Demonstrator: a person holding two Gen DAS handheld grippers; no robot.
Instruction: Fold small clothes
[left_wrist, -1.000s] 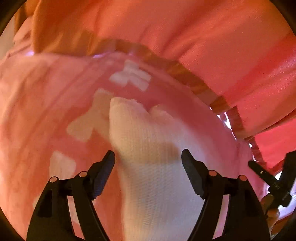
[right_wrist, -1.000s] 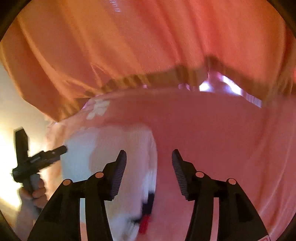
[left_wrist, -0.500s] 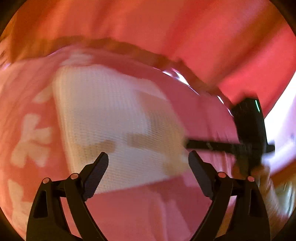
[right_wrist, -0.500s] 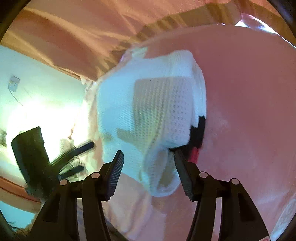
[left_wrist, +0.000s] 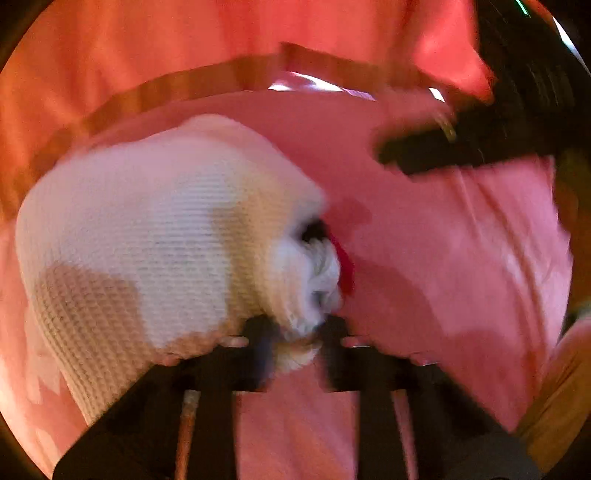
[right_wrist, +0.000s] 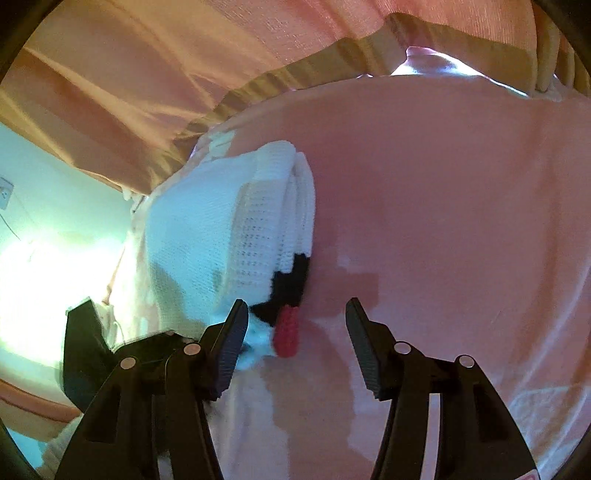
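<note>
A white knitted garment (left_wrist: 147, 229) lies folded on a pink cloth (left_wrist: 443, 258), with a black and red patch (right_wrist: 291, 288) at one corner. My left gripper (left_wrist: 295, 332) is closing, and its fingers pinch the garment's fluffy edge beside the red patch. In the right wrist view the left gripper (right_wrist: 85, 350) shows at the lower left. My right gripper (right_wrist: 295, 325) hovers open over the same corner, the red bit lying between its fingers (right_wrist: 232, 339) without being touched. It also appears as a blurred black shape, the right gripper (left_wrist: 461, 147), in the left wrist view.
An orange-pink curtain (right_wrist: 184, 74) hangs behind the surface, above a brownish band (left_wrist: 184, 88). A pale wall (right_wrist: 55, 221) with bright light lies to the left in the right wrist view. Bare pink cloth (right_wrist: 461, 221) stretches right of the garment.
My left gripper swung across the garment, rolled, and went from wide open to pinched on its edge. My right gripper dropped closer to the black and red corner.
</note>
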